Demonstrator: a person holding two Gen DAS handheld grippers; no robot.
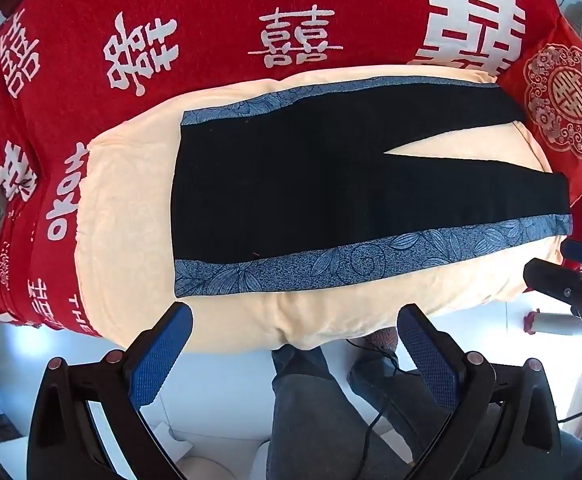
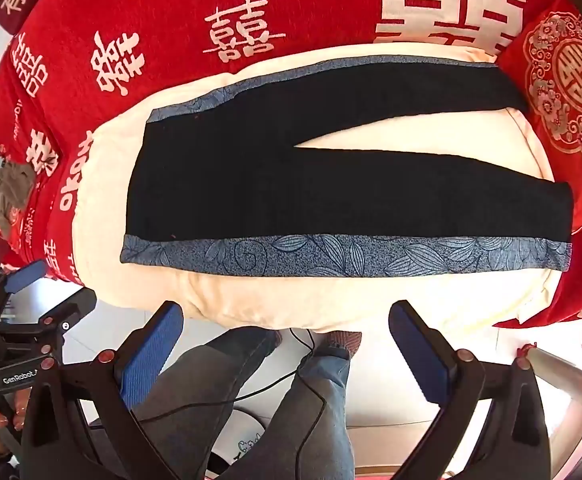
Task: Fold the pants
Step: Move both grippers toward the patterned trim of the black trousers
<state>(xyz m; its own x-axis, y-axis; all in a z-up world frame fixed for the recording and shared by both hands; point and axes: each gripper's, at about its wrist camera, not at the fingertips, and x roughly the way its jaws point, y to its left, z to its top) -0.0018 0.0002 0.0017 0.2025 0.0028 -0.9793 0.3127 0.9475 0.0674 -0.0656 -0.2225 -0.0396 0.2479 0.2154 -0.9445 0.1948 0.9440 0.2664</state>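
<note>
A cream blanket (image 1: 139,184) fills mid-frame; flat on it lie the black pants (image 1: 291,184) — soft, light, limp. Best taken at the blue-trimmed lower edge. The left gripper (image 1: 291,354) and right gripper (image 2: 285,350) hover spread wide, empty.

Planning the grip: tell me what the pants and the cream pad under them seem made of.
Pants: matte black cloth, probably knit, lying limp and flat; blue leaf-print woven-looking side bands.
Cream pad: soft plush or fleece, likely; its surface looks fuzzy and dimpled and sags at the near edge.
</note>
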